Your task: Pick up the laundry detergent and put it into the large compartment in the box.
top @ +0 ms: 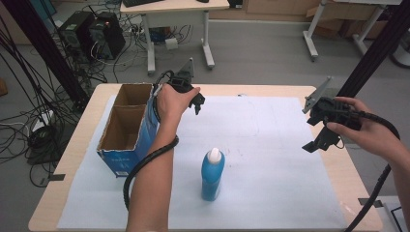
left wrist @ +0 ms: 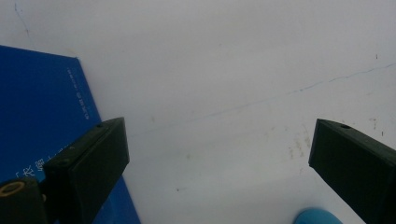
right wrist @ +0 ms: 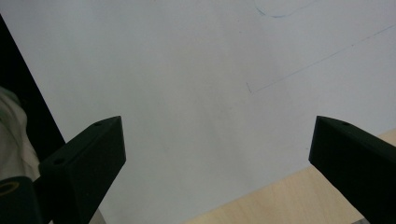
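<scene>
Nearest me, a blue plastic bottle with a white cap point(top: 212, 175) stands upright on the white paper sheet point(top: 270, 164). My left gripper point(top: 196, 102) hovers, jaws spread, beside the open blue cardboard box point(top: 126, 126). My right gripper point(top: 321, 141), also spread, hangs near the sheet's right edge, well apart. Faint pen lines, I think, cross the paper beyond.

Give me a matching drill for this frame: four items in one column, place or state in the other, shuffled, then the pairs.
Items
1. blue bottle
2. cardboard box
3. left hand-held gripper
4. right hand-held gripper

Places or states
A. open-topped, standing at the left side of the white sheet
B. held above the table's right edge, jaws apart
C. upright on the near middle of the sheet, white cap
D. held just right of the box's far end, jaws apart

Pairs: 1-C, 2-A, 3-D, 4-B
</scene>
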A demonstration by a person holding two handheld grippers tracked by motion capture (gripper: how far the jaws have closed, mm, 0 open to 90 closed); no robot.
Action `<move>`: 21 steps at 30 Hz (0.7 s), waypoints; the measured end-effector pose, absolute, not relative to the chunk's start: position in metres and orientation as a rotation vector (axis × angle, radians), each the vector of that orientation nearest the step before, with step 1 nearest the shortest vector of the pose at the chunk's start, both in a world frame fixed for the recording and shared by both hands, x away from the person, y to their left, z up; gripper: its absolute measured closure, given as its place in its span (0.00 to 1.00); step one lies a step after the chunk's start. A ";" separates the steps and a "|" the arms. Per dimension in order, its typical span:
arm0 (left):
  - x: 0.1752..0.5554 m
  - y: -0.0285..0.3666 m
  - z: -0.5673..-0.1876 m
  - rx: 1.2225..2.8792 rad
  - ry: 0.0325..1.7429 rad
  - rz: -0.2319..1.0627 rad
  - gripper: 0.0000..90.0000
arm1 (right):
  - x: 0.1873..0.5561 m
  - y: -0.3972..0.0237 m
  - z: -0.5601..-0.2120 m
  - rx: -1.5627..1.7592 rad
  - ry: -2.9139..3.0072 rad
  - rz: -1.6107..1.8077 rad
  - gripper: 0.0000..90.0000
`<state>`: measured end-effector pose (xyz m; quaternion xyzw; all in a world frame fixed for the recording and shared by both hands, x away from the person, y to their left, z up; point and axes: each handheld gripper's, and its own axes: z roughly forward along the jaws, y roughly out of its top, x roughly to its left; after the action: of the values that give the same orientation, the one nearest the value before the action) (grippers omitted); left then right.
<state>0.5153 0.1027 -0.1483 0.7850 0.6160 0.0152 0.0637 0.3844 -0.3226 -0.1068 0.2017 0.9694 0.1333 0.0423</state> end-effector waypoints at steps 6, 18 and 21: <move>0.516 0.104 -0.149 2.374 1.865 0.043 0.06 | 0.385 -0.321 -0.107 0.608 2.965 0.409 0.04; 0.502 0.105 -0.127 2.354 1.840 0.073 0.06 | 0.385 -0.318 -0.105 0.599 2.961 0.402 0.04; 0.491 0.104 -0.113 2.350 1.824 0.102 0.06 | 0.383 -0.317 -0.104 0.596 2.957 0.403 0.04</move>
<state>0.4914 0.1043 -0.1133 0.7867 0.6108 0.0342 0.0824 0.3834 -0.3172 -0.1040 0.1957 0.9705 0.1322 0.0491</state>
